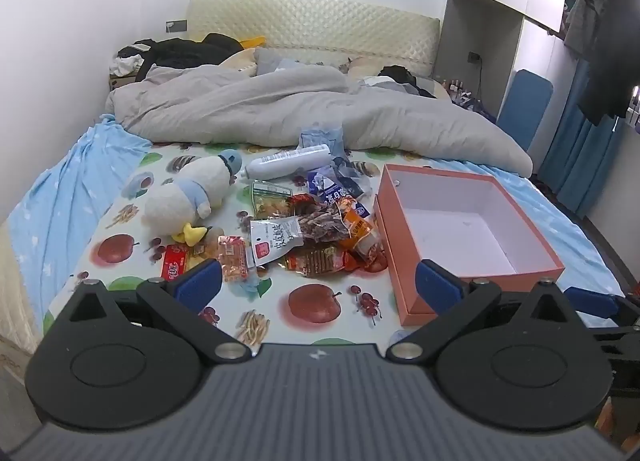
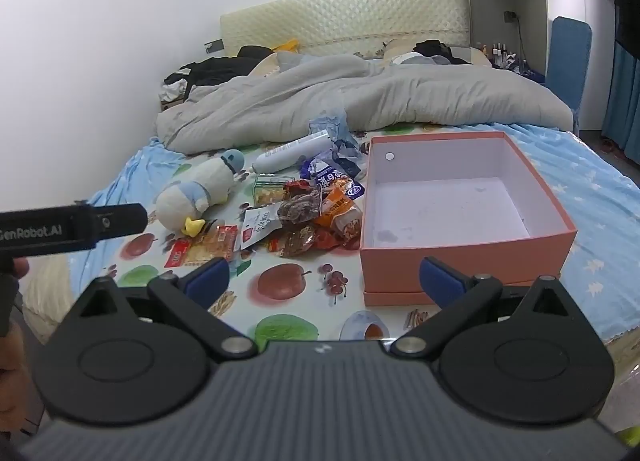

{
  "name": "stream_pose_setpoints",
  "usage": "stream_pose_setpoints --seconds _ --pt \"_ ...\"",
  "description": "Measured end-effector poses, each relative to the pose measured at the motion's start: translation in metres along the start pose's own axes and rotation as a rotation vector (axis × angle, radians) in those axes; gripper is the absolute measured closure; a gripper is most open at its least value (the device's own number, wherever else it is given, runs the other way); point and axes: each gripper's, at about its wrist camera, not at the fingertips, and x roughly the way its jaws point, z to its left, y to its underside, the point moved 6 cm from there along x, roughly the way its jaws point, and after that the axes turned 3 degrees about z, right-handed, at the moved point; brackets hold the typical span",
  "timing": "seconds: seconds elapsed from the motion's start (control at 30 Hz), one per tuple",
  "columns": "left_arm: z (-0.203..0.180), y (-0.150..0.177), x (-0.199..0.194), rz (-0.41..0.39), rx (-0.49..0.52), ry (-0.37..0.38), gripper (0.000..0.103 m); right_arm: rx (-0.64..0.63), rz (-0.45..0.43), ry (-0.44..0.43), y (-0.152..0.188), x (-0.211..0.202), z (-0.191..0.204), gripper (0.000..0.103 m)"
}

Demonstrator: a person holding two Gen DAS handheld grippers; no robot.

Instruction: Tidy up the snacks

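Note:
A pile of snack packets (image 1: pixel 316 229) lies on the fruit-print sheet in the middle of the bed; it also shows in the right wrist view (image 2: pixel 304 221). An empty orange box (image 1: pixel 460 237) with a white inside stands right of the pile, and in the right wrist view (image 2: pixel 460 213) too. My left gripper (image 1: pixel 318 285) is open and empty, held above the sheet in front of the pile. My right gripper (image 2: pixel 324 281) is open and empty, in front of the box's near left corner. The left gripper's body (image 2: pixel 72 227) shows at the left of the right wrist view.
A plush duck (image 1: pixel 192 193) lies left of the pile. A white bottle (image 1: pixel 288 165) and a crumpled blue wrapper (image 1: pixel 324 137) lie behind it. A grey duvet (image 1: pixel 304 109) covers the far half of the bed. A wall runs along the left.

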Motion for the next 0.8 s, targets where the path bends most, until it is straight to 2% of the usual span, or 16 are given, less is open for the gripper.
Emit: stream_pose_setpoints --seconds 0.8 --pt "-0.0015 0.0009 -0.0035 -0.004 -0.004 0.011 0.0 -0.014 -0.006 0.005 -0.0003 0.0008 -0.0022 0.0"
